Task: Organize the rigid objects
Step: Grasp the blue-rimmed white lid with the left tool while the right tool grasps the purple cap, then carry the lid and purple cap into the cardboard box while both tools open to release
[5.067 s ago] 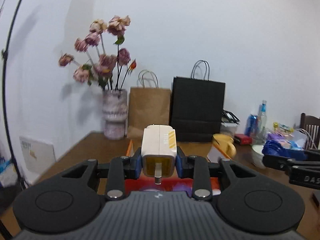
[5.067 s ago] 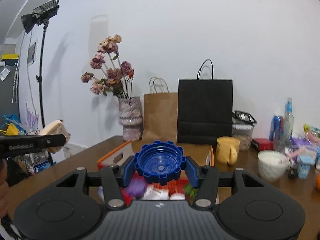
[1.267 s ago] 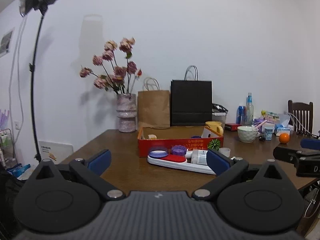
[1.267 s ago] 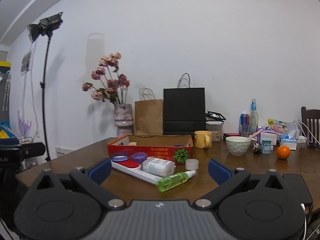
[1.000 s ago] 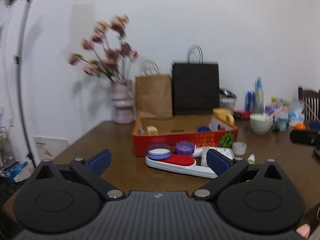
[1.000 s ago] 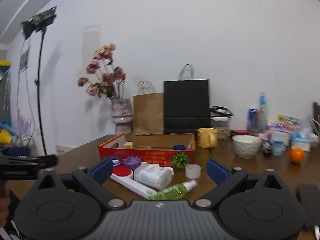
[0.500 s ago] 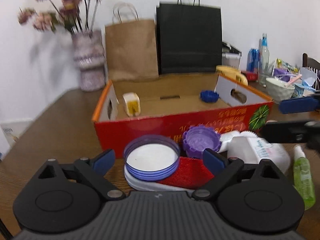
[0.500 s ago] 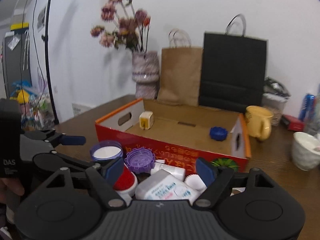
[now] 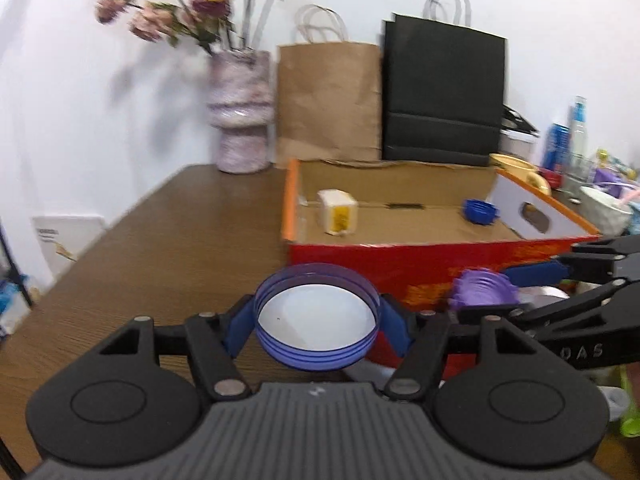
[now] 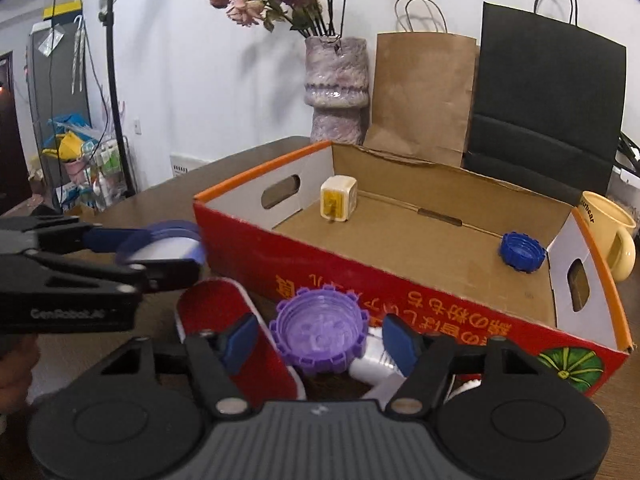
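White bottle (image 10: 376, 360) mostly behind purple cap (image 10: 319, 332)

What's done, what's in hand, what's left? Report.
Done: cream charger and blue cap lie in the red box. In hand: both jaws have just been closing; left gripper pinches the blue-rimmed lid, right gripper straddles the purple cap, gaps showing. Left: those two, the red-topped case, the white bottle.
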Available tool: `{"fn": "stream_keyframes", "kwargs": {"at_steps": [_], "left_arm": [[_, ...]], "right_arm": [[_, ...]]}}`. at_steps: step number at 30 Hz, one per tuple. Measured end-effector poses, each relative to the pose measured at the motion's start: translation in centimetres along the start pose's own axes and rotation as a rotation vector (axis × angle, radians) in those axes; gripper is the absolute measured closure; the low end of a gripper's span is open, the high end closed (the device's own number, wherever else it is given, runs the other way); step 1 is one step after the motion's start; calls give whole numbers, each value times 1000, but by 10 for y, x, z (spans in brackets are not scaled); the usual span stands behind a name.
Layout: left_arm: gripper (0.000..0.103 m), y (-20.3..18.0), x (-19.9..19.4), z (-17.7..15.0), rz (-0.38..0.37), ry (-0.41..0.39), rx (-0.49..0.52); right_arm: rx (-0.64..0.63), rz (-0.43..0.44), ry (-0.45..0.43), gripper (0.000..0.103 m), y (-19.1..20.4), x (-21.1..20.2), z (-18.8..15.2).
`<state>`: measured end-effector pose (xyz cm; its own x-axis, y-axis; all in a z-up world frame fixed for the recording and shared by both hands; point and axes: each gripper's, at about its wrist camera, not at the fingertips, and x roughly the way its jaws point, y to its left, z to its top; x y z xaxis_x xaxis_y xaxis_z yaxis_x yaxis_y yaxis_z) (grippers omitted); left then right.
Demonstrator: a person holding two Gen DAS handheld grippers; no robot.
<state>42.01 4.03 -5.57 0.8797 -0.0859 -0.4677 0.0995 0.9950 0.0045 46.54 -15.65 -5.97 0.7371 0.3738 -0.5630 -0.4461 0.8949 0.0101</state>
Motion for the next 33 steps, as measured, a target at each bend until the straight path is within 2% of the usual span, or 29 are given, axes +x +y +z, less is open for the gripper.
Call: {"fn": "stream_keyframes", "kwargs": {"at_steps": [3, 6, 9, 11, 13, 15, 19, 22, 25, 29, 33], "left_arm": [[36, 3, -11, -3, 2, -41, 2], [36, -1, -15, -1, 30, -29, -4], [36, -6, -42, 8, 56, -52, -6], [36, -5, -72, 8, 32, -116, -3], [36, -6, -94, 5, 66, -111, -14], [36, -7, -114, 3, 90, -98, -25], [36, -9, -170, -10, 97, -173, -19], [36, -11, -196, -20, 132, -152, -60], [36, -17, -237, -37, 154, -207, -73], [36, -31, -280, -56, 198, -297, -29], [36, -41, -308, -58, 188, -352, 14]], "right_arm": [[-30, -15, 4, 49, 4, -1, -1], [-2, 5, 19, 49, -3, 0, 3], [14, -7, 16, 49, -5, -4, 2], [-9, -20, 23, 49, -3, -8, -2], [-27, -45, 21, 49, -1, -16, -2], [2, -49, -18, 49, -1, -38, 0], [-39, -71, -79, 49, 12, -90, -8], [-34, -73, -136, 49, 24, -128, -16], [-38, -77, -214, 49, 44, -179, -36], [-53, -87, -293, 49, 71, -246, -75], [-17, -101, -331, 49, 87, -289, -108]]}}
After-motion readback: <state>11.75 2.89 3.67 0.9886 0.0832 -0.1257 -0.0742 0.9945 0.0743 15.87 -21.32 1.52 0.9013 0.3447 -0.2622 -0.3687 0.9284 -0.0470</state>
